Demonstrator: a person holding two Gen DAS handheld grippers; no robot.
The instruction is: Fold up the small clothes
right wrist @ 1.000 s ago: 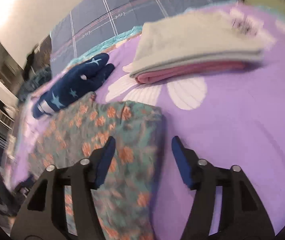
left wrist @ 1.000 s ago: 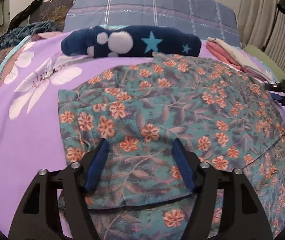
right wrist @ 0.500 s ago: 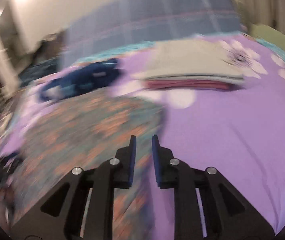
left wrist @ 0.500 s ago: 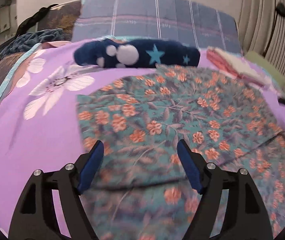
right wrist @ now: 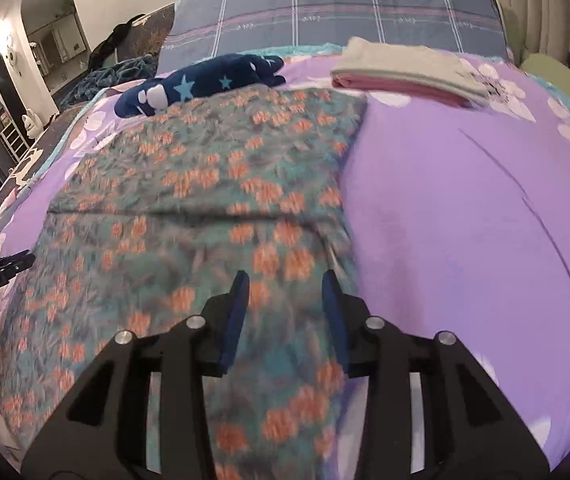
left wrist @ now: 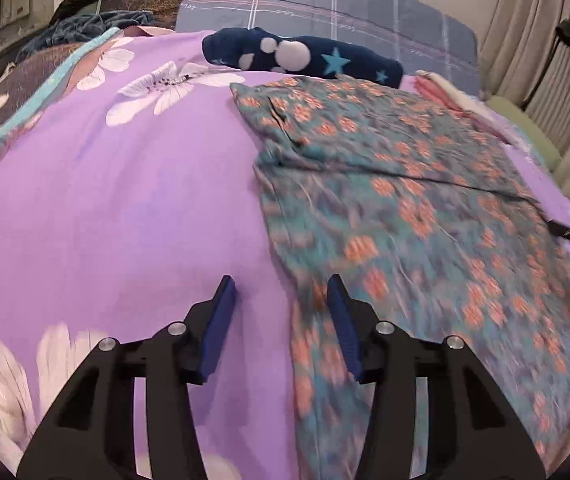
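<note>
Both hands have swung outward to the floral garment's [left wrist: 405,200] side edges on the purple bed [left wrist: 125,200]. It lies long axis away from them. Left hand-held gripper [left wrist: 281,312], jaws just narrowing, straddles its edge unclamped; right hand-held gripper [right wrist: 285,304], just reopening, hovers apart over cloth.

The left gripper [left wrist: 281,294] now hangs over the floral garment's [left wrist: 405,208] left edge, jaws closing, while the right gripper [right wrist: 285,290] reaches the opposite edge, jaws reopening, both empty.
</note>
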